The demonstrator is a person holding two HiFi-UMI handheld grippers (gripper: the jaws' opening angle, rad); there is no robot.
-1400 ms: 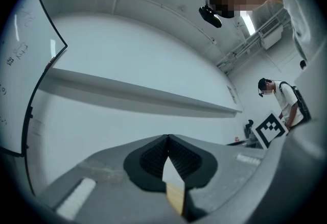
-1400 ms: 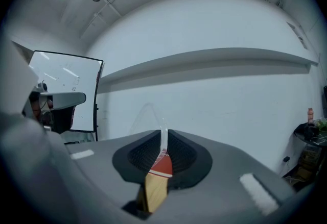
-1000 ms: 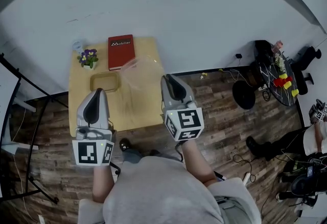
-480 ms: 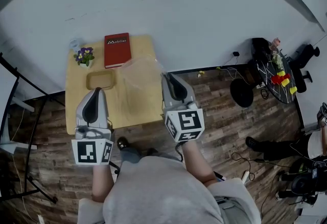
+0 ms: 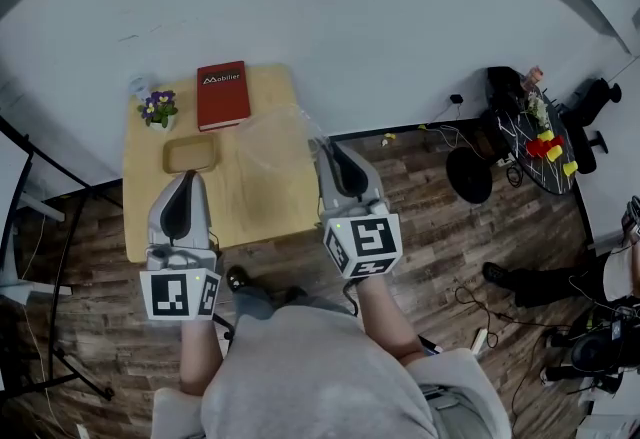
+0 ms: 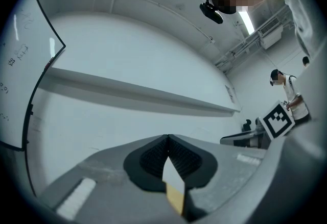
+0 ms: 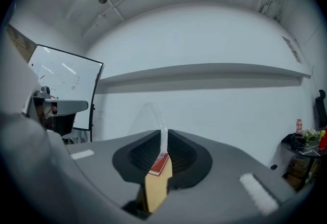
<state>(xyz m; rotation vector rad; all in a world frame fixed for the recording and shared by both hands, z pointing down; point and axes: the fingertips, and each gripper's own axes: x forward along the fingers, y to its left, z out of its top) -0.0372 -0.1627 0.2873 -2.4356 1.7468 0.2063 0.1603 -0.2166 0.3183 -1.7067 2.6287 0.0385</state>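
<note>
The right gripper (image 5: 321, 143) is clenched on 1 edge of a clear plastic bag (image 5: 272, 139); the thin film runs up between its jaws, and the bag appears lifted over the table's (image 5: 255, 212) right half. The left gripper (image 5: 190, 177) is closed on nothing above the near left edge. I judge this a lift-and-carry step (1 grip only), so the next move calls for a firm pinch and slow travel. Tray (image 5: 168, 156), red book (image 5: 222, 95) and flower pot (image 5: 157, 110) crowd the far left; open room lies near the middle, with the table's right edge close by the bag.
</note>
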